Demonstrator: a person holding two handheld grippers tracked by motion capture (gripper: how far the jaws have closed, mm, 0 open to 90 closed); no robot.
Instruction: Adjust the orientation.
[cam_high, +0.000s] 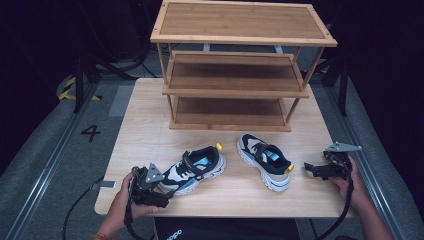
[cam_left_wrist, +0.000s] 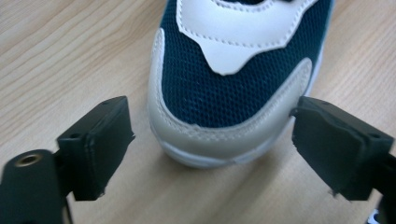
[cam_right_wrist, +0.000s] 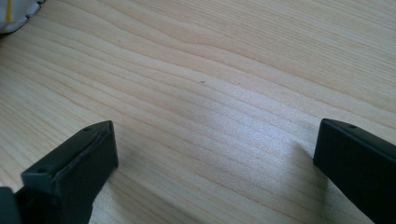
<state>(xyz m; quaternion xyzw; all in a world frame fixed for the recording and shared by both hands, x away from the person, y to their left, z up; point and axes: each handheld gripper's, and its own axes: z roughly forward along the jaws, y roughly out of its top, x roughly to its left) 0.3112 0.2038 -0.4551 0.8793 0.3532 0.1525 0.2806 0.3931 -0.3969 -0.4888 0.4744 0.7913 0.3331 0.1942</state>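
From above, your left gripper (cam_high: 161, 194) sits at the toe of the left shoe (cam_high: 194, 168), near the table's (cam_high: 150, 105) near-left edge. Its own view shows jaws wide around the toe (cam_left_wrist: 224, 116); the mesh looks soft and light, so clamp the firmer rand. Your right gripper (cam_right_wrist: 215, 172) gapes over bare wood.

Two sneakers (cam_high: 195, 170) (cam_high: 264, 161) lie on the wooden table (cam_high: 150, 115) before a three-tier shelf (cam_high: 240, 65). The left gripper (cam_high: 150, 192) sits at one toe; the right gripper (cam_high: 320, 170) hovers apart
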